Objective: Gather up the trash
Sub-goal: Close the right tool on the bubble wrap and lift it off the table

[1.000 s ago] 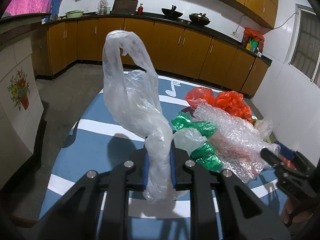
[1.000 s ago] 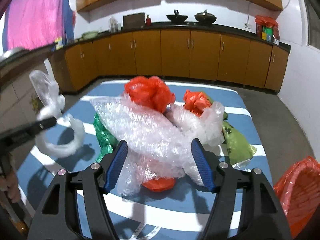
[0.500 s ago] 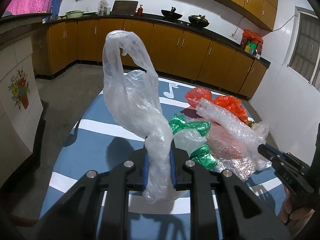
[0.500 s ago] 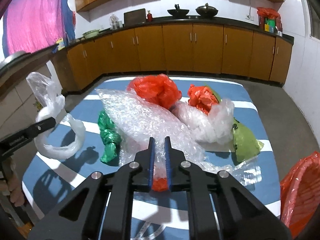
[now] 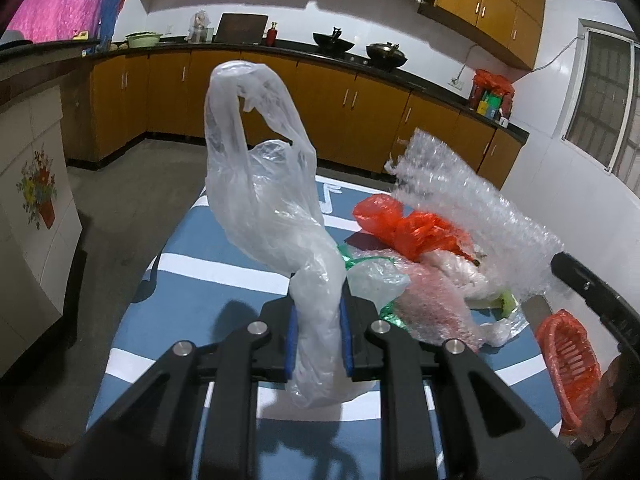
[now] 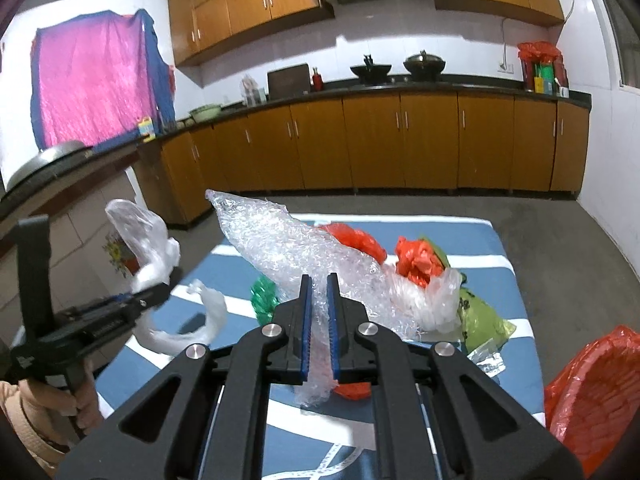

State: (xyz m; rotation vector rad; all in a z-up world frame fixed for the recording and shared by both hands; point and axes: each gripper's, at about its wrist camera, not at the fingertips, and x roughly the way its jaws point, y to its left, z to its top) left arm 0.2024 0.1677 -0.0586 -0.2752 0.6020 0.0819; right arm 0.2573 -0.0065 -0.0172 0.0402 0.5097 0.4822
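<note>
- Left gripper (image 5: 318,338): matte black linkage arms, silver round screws, blue finger pads.
- Right gripper (image 6: 319,330): same black frame, ribbed blue pads.
- Bare-skinned hand (image 6: 86,408), beige sleeve.

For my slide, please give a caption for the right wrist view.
Right gripper shut on bubble wrap lifted above trash on the blue table.

Trash pile (image 6: 404,280) on table (image 6: 504,280); basket (image 6: 592,392) at table's right edge; cabinets (image 6: 400,140) behind.
</note>
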